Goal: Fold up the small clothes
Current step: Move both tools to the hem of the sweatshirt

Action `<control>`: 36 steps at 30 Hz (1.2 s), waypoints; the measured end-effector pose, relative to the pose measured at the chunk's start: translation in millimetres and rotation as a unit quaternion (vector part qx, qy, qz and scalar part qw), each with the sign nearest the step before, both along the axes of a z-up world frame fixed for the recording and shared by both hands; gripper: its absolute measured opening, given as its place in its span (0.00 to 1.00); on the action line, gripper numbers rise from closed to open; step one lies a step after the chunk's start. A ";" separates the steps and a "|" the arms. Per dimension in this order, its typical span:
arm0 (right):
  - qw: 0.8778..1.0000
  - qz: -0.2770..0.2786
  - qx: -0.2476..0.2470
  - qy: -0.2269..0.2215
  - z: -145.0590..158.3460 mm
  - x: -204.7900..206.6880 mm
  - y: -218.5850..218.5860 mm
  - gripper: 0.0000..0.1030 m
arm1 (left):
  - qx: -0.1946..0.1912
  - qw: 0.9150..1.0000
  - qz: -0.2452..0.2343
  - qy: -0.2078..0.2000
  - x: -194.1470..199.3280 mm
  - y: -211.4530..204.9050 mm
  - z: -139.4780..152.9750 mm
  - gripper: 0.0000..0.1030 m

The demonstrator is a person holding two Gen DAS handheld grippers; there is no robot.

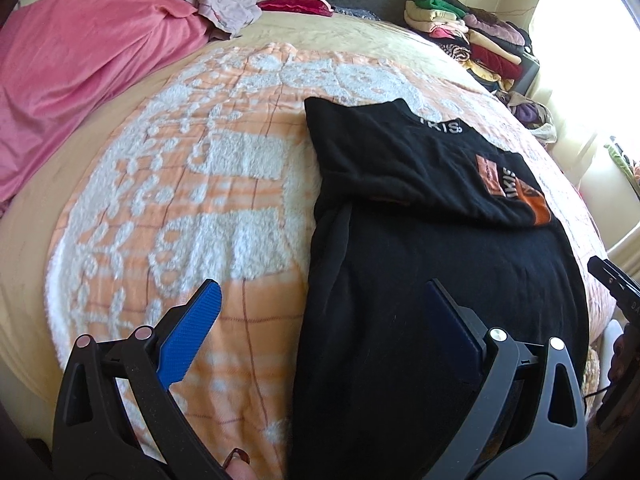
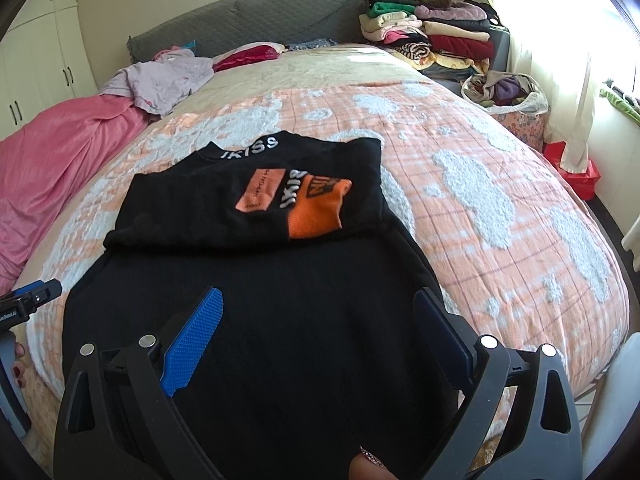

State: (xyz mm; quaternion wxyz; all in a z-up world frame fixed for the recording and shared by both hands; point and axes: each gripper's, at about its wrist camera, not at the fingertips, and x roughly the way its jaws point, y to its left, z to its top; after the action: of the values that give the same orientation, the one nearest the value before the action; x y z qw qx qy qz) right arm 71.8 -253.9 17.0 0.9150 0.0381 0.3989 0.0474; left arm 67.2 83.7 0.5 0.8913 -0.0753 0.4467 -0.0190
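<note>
A black sweatshirt (image 1: 440,280) with orange patches and white lettering lies on the bed, its sides folded in and a sleeve laid across the chest. It also shows in the right wrist view (image 2: 260,280). My left gripper (image 1: 324,300) is open and empty, hovering over the garment's near left edge. My right gripper (image 2: 318,308) is open and empty above the garment's lower part. The right gripper's body (image 1: 612,280) shows at the left view's right edge. The left gripper's body (image 2: 28,300) shows at the right view's left edge.
An orange-and-white blanket (image 1: 200,184) covers the bed. A pink quilt (image 1: 80,80) and a lilac garment (image 2: 160,80) lie at the far left. A stack of folded clothes (image 2: 432,32) stands by the grey headboard (image 2: 248,16). A bag of clothes (image 2: 504,92) sits at the right.
</note>
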 end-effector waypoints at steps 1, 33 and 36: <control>1.000 -0.001 0.000 0.002 -1.7 -3.4 -1.4 0.93 | -0.002 1.000 -0.001 0.002 -2.2 0.9 -1.6 0.91; 0.999 -0.018 0.000 0.034 -45.6 -59.6 -34.6 0.93 | -0.073 0.997 -0.020 0.036 -62.9 -1.1 -42.8 0.59; 0.999 -0.021 0.001 0.035 -48.1 -64.8 -39.5 0.93 | -0.082 0.995 -0.020 0.044 -67.7 -0.5 -48.5 0.57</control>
State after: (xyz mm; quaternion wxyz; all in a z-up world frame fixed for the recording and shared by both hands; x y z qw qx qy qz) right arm 7.0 -293.4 -31.2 0.9012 0.0494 0.4297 0.0272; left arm -0.5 83.3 -48.1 0.8612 -0.1398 0.4837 -0.0699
